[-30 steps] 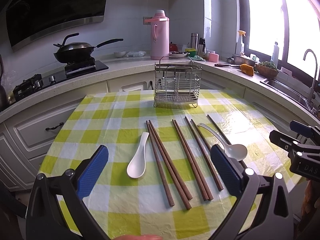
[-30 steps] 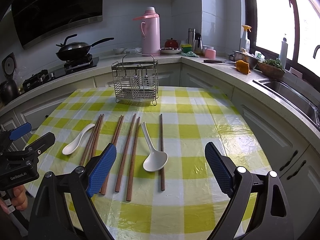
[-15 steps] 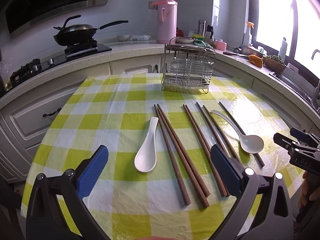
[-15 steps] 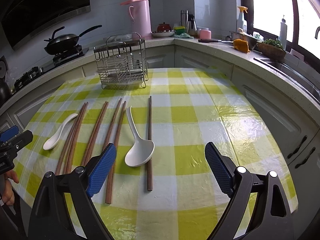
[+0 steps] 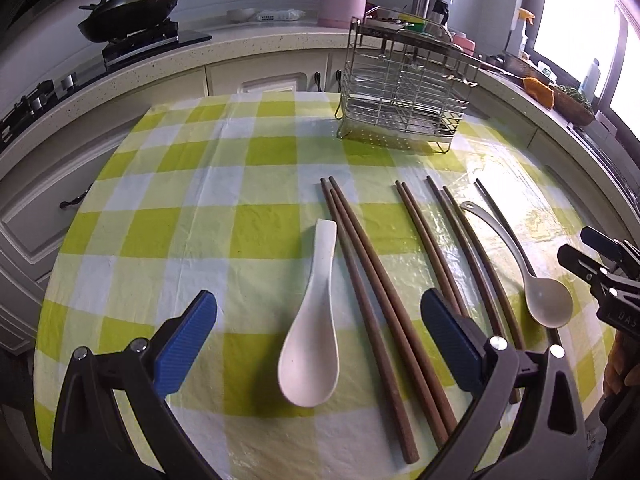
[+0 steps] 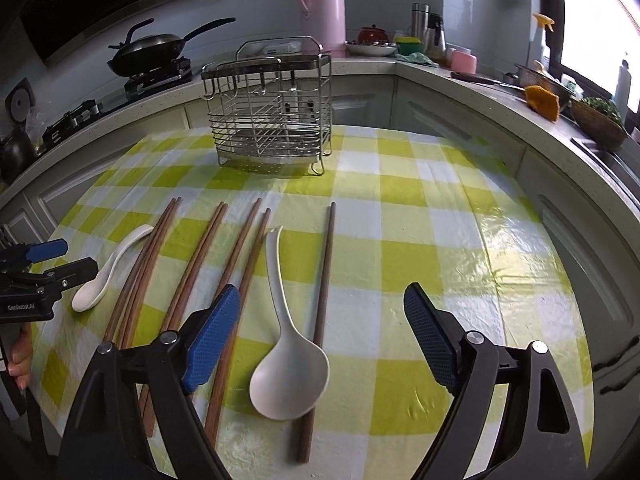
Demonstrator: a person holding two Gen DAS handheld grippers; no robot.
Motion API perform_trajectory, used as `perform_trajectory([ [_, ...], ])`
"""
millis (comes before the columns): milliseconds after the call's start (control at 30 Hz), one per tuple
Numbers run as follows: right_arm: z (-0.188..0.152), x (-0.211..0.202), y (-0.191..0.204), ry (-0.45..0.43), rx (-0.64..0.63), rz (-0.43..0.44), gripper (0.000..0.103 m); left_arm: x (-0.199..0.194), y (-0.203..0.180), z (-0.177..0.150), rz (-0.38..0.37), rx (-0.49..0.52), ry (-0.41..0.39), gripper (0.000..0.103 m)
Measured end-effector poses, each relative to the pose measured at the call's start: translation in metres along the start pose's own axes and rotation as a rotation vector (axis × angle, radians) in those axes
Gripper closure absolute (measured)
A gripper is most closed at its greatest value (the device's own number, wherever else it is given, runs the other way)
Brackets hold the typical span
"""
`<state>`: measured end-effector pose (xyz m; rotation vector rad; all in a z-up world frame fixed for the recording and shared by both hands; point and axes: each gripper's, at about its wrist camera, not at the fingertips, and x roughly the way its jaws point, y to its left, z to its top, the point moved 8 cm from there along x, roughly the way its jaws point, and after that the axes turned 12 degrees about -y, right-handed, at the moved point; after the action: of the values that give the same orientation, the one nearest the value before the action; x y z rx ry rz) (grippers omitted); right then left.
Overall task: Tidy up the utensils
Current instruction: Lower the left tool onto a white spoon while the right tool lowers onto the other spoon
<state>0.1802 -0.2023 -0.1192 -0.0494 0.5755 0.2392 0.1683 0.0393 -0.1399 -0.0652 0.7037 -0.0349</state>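
Observation:
Several brown chopsticks (image 5: 384, 276) (image 6: 188, 280) lie side by side on the green-checked tablecloth (image 5: 180, 232). A short white soup spoon (image 5: 310, 328) (image 6: 108, 268) rests at their left, a long white ladle spoon (image 6: 286, 348) (image 5: 532, 280) at their right beside a single chopstick (image 6: 320, 280). My left gripper (image 5: 318, 322) hovers open above the soup spoon. My right gripper (image 6: 322, 322) hangs over the ladle spoon with its jaws closing, pads clear of it. The wire utensil rack (image 5: 404, 92) (image 6: 272, 116) stands at the table's far side.
A curved counter (image 6: 460, 80) wraps behind the table with a wok (image 5: 132, 8) on the stove, a pink thermos (image 6: 320, 8), jars and a basket (image 6: 596, 120). Cabinet fronts (image 5: 48, 184) sit below. A hand (image 6: 18, 356) grips the left tool.
Both grippers have moved forward and down toward the table, so the spoons and chopsticks loom larger. The right gripper's jaws have narrowed a little.

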Motion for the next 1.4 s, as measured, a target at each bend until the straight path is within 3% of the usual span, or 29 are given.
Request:
perform_trajectory([
  [300,-0.003,0.044,0.030,0.114,-0.090,0.019,0.057,0.033,-0.004,0.003,0.036,0.126,0.104,0.004],
  [467,-0.006,0.060,0.033,0.166,-0.119,0.008,0.064,0.049,-0.003,0.004,0.007,0.090,0.172,0.005],
  [633,-0.010,0.069,0.035,0.193,-0.140,0.007,0.069,0.062,-0.004,0.001,-0.008,0.101,0.210,0.025],
  [767,-0.011,0.070,0.033,0.193,-0.130,0.014,0.072,0.063,-0.008,0.003,-0.003,0.126,0.192,0.029],
  [967,-0.010,0.073,0.034,0.191,-0.126,0.031,0.077,0.066,-0.012,0.007,-0.022,0.126,0.180,0.047],
  [1100,-0.010,0.074,0.035,0.191,-0.126,0.044,0.090,0.067,-0.016,0.006,-0.053,0.118,0.183,0.070],
  [1267,-0.007,0.068,0.032,0.166,-0.110,0.039,0.090,0.062,-0.020,0.006,-0.064,0.124,0.166,0.087],
  [1400,-0.006,0.065,0.030,0.157,-0.103,0.037,0.090,0.060,-0.017,0.005,-0.063,0.120,0.162,0.089],
])
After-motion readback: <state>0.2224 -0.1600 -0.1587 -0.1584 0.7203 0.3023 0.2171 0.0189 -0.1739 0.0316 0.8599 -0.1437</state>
